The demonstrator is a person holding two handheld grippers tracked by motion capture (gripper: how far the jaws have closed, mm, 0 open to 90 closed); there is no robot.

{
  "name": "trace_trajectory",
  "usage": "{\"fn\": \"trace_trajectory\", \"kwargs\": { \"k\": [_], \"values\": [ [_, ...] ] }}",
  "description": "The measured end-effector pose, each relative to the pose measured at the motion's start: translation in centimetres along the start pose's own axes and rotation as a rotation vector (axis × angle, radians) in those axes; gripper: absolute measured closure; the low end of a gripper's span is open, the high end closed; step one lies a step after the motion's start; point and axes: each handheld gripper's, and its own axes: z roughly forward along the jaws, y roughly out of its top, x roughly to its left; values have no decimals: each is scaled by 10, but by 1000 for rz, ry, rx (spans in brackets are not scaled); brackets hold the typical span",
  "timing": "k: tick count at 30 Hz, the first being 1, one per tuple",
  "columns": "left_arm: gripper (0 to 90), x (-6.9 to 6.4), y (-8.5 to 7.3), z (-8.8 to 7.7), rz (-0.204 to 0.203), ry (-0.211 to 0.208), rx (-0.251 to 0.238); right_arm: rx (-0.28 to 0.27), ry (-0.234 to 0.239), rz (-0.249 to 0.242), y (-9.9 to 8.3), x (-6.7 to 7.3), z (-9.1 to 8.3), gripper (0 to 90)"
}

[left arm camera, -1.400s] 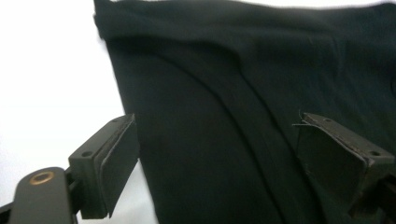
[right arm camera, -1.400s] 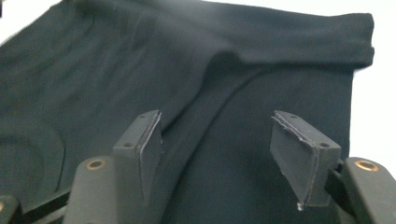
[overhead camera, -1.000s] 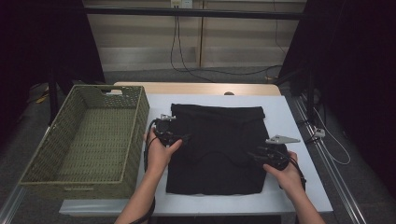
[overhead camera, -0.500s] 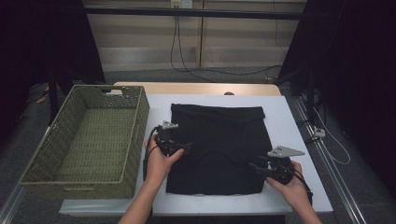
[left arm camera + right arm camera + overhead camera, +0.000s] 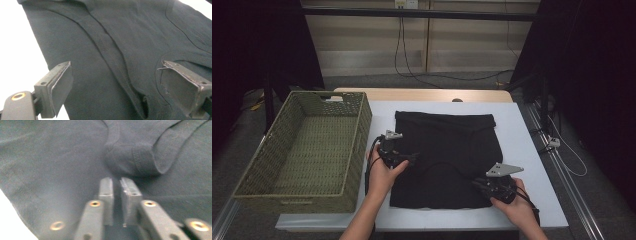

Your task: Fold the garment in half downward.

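A black garment [image 5: 447, 150] lies folded flat on the white table [image 5: 524, 150]. My left gripper [image 5: 412, 157] rests at its left edge, jaws wide open and pointing right. In the left gripper view, that left gripper [image 5: 115, 65] spans the black garment [image 5: 120, 37] and its seam without pinching it. My right gripper [image 5: 477, 184] sits at the garment's near right corner. Its jaws have just been closing. In the right gripper view, my right gripper [image 5: 115, 181] has its pads almost together on a thin fold of the black garment [image 5: 62, 157].
A green woven basket [image 5: 357, 130] stands on the left, close beside the garment and my left hand. Bare white table runs along the right and near edges. Cables hang at the back wall and along the right rail.
My right hand has slid toward the table's near edge along the garment, and its jaws have gone from apart to nearly together. The left gripper has barely moved.
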Motion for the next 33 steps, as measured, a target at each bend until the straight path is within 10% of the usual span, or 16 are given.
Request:
{"fn": "trace_trajectory", "kwargs": {
  "k": [19,25,33],
  "values": [
    [116,-10,7,9,4,-38,-7,-81,-61,163,-43,-17,-61,861],
    [114,-10,6,8,-1,-35,-14,-146,-87,200,-39,-23,-66,608],
    [113,-3,-4,-3,-10,-22,-10,-188,-83,180,-8,-25,-41,517]
  ]
}}
